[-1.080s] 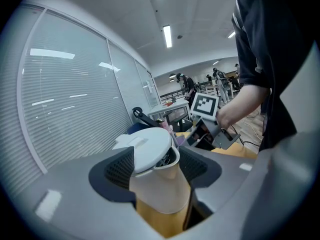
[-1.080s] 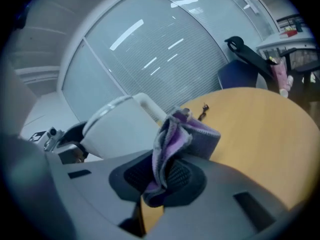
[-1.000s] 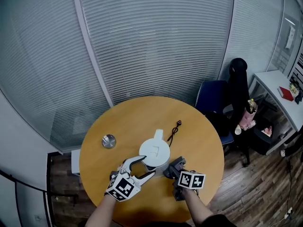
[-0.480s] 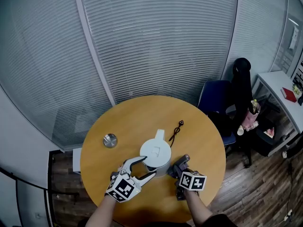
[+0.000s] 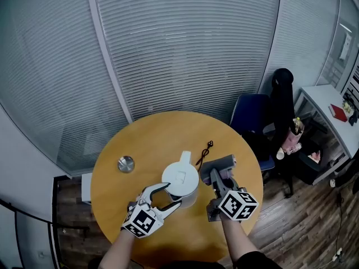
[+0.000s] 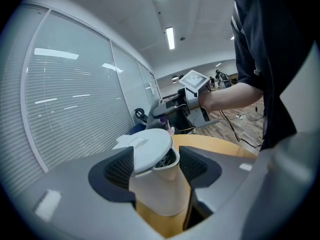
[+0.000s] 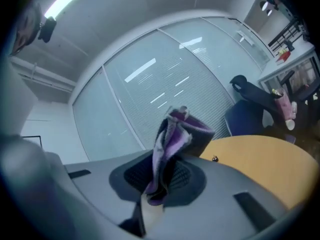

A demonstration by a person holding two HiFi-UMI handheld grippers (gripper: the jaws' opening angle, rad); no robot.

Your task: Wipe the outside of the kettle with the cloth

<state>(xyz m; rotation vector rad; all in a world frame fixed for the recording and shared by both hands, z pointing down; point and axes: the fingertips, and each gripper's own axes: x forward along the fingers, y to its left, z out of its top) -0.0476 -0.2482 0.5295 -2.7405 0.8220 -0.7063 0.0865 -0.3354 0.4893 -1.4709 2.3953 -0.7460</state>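
Note:
A white kettle (image 5: 180, 178) stands near the middle of the round wooden table (image 5: 151, 139), its spout toward the far side. My left gripper (image 5: 162, 198) reaches in from the near left and is shut on the kettle (image 6: 152, 184); both black pads press its sides just below the lid. My right gripper (image 5: 216, 170) is lifted just right of the kettle, shut on a grey and purple cloth (image 5: 217, 162). In the right gripper view the cloth (image 7: 172, 149) sticks up bunched from between the jaws (image 7: 162, 176). Whether the cloth touches the kettle I cannot tell.
A small round metal disc (image 5: 125, 163) lies on the table at the left. A thin black cord (image 5: 205, 149) lies beyond the kettle. A blue chair (image 5: 249, 112) and a black chair (image 5: 283, 94) stand behind the table at the right, by a white desk (image 5: 328, 102).
My right gripper has risen from the table's near side and moved forward with the cloth, up along the kettle's right. The left gripper and kettle have stayed put.

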